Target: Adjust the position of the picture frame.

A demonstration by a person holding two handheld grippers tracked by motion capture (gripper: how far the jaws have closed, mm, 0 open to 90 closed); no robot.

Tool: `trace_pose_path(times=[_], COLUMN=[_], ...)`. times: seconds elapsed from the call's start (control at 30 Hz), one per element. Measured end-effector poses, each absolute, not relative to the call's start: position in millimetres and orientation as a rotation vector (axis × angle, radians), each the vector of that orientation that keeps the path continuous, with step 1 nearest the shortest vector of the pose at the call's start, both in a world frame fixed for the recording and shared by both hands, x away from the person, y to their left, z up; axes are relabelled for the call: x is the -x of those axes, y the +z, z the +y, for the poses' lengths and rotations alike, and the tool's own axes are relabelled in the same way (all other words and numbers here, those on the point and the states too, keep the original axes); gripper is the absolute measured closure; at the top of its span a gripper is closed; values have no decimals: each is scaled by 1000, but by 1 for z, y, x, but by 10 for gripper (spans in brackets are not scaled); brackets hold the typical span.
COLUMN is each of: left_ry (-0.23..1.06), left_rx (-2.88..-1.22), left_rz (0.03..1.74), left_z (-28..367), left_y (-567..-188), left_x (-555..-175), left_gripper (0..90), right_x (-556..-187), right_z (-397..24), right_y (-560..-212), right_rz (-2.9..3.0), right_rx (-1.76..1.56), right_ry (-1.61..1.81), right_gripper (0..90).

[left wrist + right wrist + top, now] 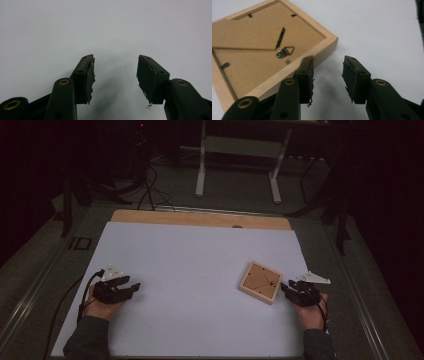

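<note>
A square wooden picture frame (260,281) lies face down on the white sheet (200,265) at the right, turned corner-on. In the right gripper view its brown backing board, stand flap and metal hanger face up (257,50). My right gripper (286,287) sits just right of the frame's near-right edge. Its jaws are open with only white sheet between them (328,75), and the left jaw sits over the frame's edge. My left gripper (134,287) rests far off at the left of the sheet, open, with nothing between its fingers (115,75).
The sheet covers a wooden tabletop whose far edge (200,218) shows bare. Beyond it on the dark floor stand a white table frame (237,150) and loose cables (150,195). Metal rails run along both sides of the table.
</note>
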State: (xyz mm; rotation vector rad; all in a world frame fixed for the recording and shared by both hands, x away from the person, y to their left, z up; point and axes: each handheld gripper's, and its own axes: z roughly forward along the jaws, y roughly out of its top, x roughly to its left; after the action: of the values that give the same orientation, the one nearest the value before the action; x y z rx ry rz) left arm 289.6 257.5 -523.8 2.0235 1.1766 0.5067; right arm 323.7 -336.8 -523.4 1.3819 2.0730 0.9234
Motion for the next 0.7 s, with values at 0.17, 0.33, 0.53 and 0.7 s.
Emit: trace_pose_path(times=[0.17,0.33,0.53,0.7], left_ry=[473,497,517,516], left_rx=[-1952,-1953,-1963,-1949], left_rz=[1122,1078,1042,1058], left_z=[260,253,249,252], left_y=[-523,-523,-523,-523], left_x=[-287,-284,-281,-281], left_gripper=[488,492,492,490], right_x=[-323,-325,-329,-334], right_z=[-338,-336,-335,-335], right_y=[-521,-517,-514,-512], right_rz=[2074,2082,2076,2080], right_rx=[-1373,-1347,-1354,-1351], right_ry=[966,1006,1061,1087], right_gripper=[590,587,592,616])
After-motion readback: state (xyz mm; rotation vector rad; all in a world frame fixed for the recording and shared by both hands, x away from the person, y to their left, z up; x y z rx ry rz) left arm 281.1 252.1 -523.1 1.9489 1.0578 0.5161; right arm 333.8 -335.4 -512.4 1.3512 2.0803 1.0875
